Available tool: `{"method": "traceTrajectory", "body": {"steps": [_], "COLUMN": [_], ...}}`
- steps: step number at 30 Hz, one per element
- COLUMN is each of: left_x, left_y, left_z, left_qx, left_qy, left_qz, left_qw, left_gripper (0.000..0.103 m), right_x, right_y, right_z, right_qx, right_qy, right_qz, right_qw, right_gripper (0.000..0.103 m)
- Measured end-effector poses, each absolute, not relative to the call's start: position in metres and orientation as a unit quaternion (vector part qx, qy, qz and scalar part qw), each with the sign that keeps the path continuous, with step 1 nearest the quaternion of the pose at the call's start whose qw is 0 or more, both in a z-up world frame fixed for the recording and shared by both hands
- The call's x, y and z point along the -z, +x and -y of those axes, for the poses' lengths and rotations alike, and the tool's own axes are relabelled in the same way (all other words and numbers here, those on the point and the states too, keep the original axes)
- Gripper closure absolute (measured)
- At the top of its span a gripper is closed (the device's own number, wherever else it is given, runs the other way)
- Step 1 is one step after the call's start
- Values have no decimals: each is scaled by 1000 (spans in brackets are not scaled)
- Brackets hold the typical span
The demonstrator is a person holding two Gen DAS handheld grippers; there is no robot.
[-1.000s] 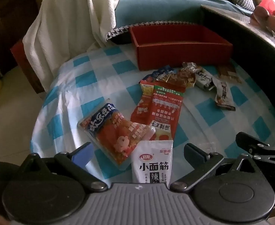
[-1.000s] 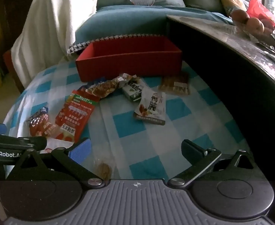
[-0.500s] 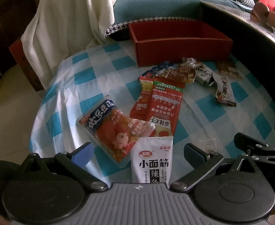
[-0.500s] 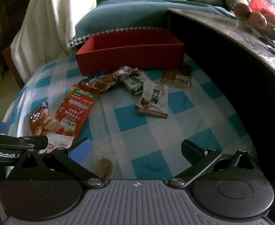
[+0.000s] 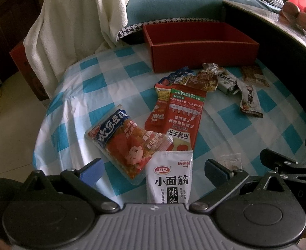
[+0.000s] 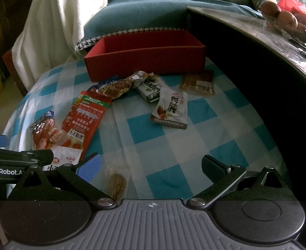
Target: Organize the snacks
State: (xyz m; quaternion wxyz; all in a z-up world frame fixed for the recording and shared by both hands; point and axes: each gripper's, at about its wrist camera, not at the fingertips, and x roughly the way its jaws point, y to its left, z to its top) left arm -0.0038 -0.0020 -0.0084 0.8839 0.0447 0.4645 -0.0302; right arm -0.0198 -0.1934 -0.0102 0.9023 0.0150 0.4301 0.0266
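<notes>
The left gripper [image 5: 154, 169] is hovering wide apart over a white packet [image 5: 169, 179] on the checked bench [image 5: 115, 79], holding nothing. The right gripper [image 6: 150, 165] is also gaping empty above a clear cookie packet [image 6: 116, 182]. More snacks are lying scattered before the empty red box [image 6: 146, 55] at the far edge.

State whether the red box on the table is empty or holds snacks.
Empty as far as shown: the red box shows only bare inner walls, though its floor is mostly hidden. The snack packets lie outside on the checked cloth.
</notes>
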Motion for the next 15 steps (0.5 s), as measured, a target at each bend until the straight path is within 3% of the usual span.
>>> {"method": "traceTrajectory", "body": {"steps": [15], "left_x": [10], "left_y": [-5], "left_z": [0], "left_qx": [30], "left_qy": [46], "left_qz": [-466], "left_qw": [883], "left_gripper": [5], "right_x": [12], "right_y": [-19], "right_z": [193], "right_qx": [-28], "right_qy": [17], "right_qz": [-438], "right_qw": [899], "right_gripper": [0]}}
